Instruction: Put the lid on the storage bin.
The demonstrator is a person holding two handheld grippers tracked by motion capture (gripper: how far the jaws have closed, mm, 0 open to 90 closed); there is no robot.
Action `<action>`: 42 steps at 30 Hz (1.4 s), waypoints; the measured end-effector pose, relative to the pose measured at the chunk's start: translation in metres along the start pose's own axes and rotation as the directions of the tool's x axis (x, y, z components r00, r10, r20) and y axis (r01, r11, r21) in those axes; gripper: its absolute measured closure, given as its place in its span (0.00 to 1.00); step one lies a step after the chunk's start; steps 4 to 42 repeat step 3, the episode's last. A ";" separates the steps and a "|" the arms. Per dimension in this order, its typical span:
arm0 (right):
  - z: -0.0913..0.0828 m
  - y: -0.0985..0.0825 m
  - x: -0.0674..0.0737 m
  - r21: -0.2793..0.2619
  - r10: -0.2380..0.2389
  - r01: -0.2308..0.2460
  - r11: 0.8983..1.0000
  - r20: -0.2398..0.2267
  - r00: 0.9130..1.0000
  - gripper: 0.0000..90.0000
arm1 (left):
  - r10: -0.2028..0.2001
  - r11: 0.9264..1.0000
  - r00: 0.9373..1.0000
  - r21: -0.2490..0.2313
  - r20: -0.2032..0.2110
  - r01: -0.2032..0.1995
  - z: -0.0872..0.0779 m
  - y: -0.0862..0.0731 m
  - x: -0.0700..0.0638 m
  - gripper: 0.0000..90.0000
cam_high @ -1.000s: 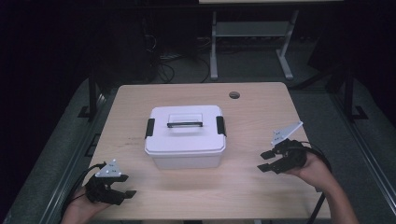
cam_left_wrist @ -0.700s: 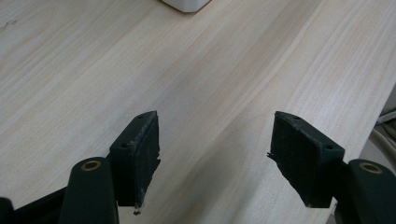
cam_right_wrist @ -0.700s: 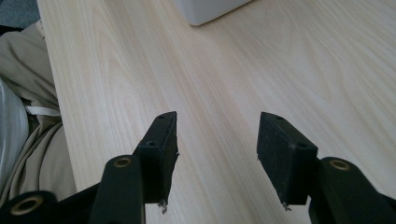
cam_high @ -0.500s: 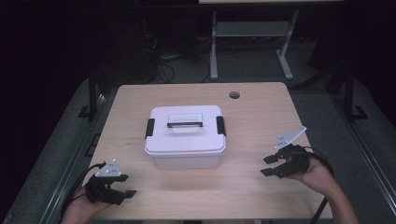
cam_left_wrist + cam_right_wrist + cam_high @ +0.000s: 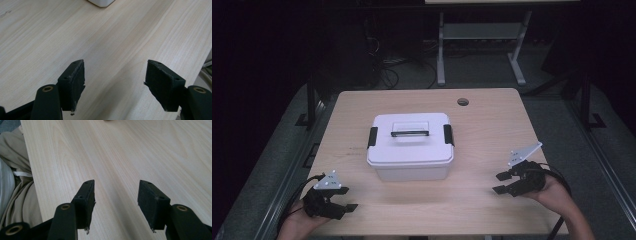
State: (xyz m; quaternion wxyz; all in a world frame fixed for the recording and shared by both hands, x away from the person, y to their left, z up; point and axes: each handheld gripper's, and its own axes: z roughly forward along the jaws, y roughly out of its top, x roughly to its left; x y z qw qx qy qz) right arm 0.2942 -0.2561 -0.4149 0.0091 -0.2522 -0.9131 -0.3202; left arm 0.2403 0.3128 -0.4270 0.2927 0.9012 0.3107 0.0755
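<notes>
Dark floor and a white metal frame stand behind the pale wooden table [image 5: 492, 125], which fills the middle of the high view. Near the table's centre sits a white rectangular plastic storage box [image 5: 410, 145] with a flat lid, a recessed handle on top and a black latch at each short end. A small round cable hole [image 5: 463, 102] shows in the tabletop toward the upper right of the box.

At the lower left of the high view, the left gripper [image 5: 343, 206] rests at the table's near edge in a hand, well apart from the box, with a grey three-cornered plate on top and a black cable trailing off. In the left gripper view its two black jaws stand wide apart over bare wood grain with nothing between them; a white corner of the box [image 5: 101, 2] peeks in at the top edge.

At the lower right of the high view, the right gripper [image 5: 501, 183] lies low over the table, pointing left toward the box but clear of it. In the right gripper view its jaws are also parted with only wood between them, and beige cloth [image 5: 15, 182] hangs beside the table edge at the left.
</notes>
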 end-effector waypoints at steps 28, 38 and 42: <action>0.000 0.000 0.000 0.000 -0.003 0.003 1.000 0.002 1.000 0.52 | 0.000 1.000 1.000 -0.001 0.000 0.000 0.000 0.000 0.000 0.35; 0.000 0.000 0.000 0.000 -0.003 0.003 1.000 0.002 1.000 0.52 | 0.000 1.000 1.000 -0.001 0.000 0.000 0.000 0.000 0.000 0.35; 0.000 0.000 0.000 0.000 -0.003 0.003 1.000 0.002 1.000 0.52 | 0.000 1.000 1.000 -0.001 0.000 0.000 0.000 0.000 0.000 0.35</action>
